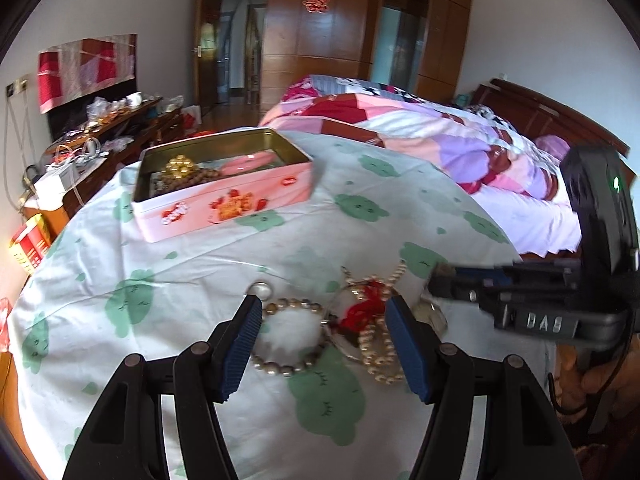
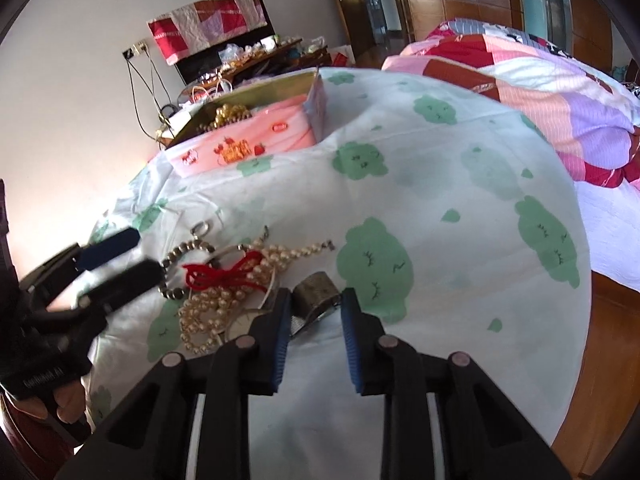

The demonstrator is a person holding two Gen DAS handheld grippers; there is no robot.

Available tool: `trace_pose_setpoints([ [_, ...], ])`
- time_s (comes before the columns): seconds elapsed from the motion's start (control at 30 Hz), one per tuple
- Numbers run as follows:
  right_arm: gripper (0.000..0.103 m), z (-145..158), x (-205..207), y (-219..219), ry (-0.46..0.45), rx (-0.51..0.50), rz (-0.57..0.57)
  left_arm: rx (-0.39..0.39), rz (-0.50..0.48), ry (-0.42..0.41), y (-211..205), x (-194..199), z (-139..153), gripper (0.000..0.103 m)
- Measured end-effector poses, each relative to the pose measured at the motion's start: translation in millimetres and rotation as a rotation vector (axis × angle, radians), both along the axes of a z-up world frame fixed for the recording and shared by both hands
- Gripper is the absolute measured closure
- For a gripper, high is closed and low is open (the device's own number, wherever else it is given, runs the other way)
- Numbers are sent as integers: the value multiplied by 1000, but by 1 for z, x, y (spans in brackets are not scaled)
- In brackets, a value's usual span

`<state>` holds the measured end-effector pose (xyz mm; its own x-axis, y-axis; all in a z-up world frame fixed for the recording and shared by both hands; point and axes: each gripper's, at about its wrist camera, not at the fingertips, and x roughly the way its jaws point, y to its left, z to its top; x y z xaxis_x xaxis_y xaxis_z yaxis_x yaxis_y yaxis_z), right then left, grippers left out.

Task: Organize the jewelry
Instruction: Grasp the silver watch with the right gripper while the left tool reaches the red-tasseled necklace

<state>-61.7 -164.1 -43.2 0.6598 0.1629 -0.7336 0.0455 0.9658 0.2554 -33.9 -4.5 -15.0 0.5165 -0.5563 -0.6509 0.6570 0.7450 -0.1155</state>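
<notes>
A pile of jewelry lies on the white cloth with green clouds (image 1: 240, 256): a grey bead bracelet (image 1: 288, 369), a pearl necklace (image 1: 376, 346) tangled with a red cord knot (image 1: 356, 314), and a ring (image 1: 262, 290). My left gripper (image 1: 323, 304) stands wide open over the bracelet and the pearls, touching neither. In the right wrist view my right gripper (image 2: 314, 296) has its pads against both sides of the metal band of a watch (image 2: 316, 288), beside the pearl necklace (image 2: 204, 312). An open pink tin (image 1: 224, 200) further back holds gold and brown beads.
A bed with a patchwork quilt (image 1: 440, 132) lies to the right of the table. A cluttered dresser (image 1: 100, 128) stands along the left wall, with wooden wardrobes behind. The cloth falls off at the table's edge (image 2: 576, 320) on the right.
</notes>
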Motion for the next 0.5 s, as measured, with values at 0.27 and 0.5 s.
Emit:
trace_pose_setpoints([
  [0.27,75,31,-7,-14,-121,-29,-77,20,-61,-5,-26,0,-4,43],
  [0.5,75,32,-6,-20,-133,-29,-102,39,-125,51,-37,2,-11,57],
])
